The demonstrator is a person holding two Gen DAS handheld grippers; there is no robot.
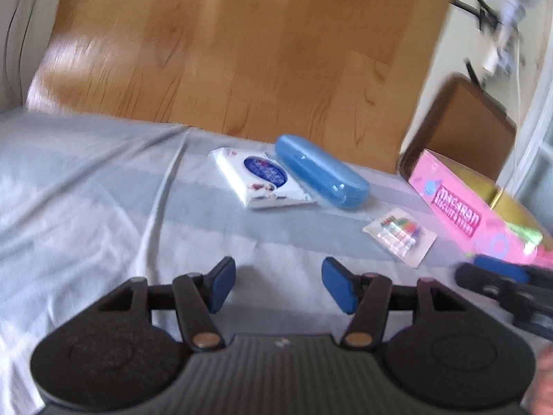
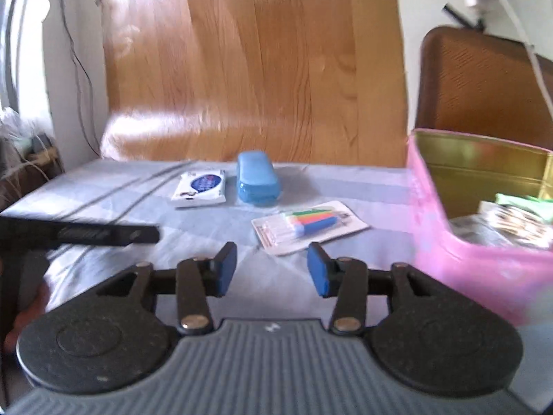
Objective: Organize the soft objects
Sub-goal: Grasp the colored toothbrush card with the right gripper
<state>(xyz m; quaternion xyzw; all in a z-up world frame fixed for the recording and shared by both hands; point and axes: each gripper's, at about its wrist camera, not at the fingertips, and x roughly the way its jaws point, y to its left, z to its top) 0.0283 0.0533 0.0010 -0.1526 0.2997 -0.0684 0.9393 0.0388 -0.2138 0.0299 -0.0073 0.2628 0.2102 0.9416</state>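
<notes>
On the pale blue bedsheet [image 1: 86, 186] lie a white tissue pack with a blue label [image 1: 262, 178] [image 2: 200, 186], a blue hard case [image 1: 321, 173] [image 2: 257, 181] beside it, and a flat blister card of coloured pens [image 1: 401, 237] [image 2: 307, 224]. A pink box [image 1: 459, 207] [image 2: 477, 249] with a gold inside stands at the right and holds soft items [image 2: 511, 221]. My left gripper [image 1: 278, 285] hovers open over the sheet, short of the tissue pack, nothing between its pads. My right gripper [image 2: 272, 268] is open and empty just before the pen card, left of the box.
A wooden headboard [image 1: 242, 52] [image 2: 259, 69] rises behind the bed. A brown wooden chair back [image 2: 484, 79] stands behind the pink box. The other gripper shows at the frame edge in each view: right one [image 1: 508, 287], left one [image 2: 79, 235]. Cables hang at the left wall [image 2: 76, 52].
</notes>
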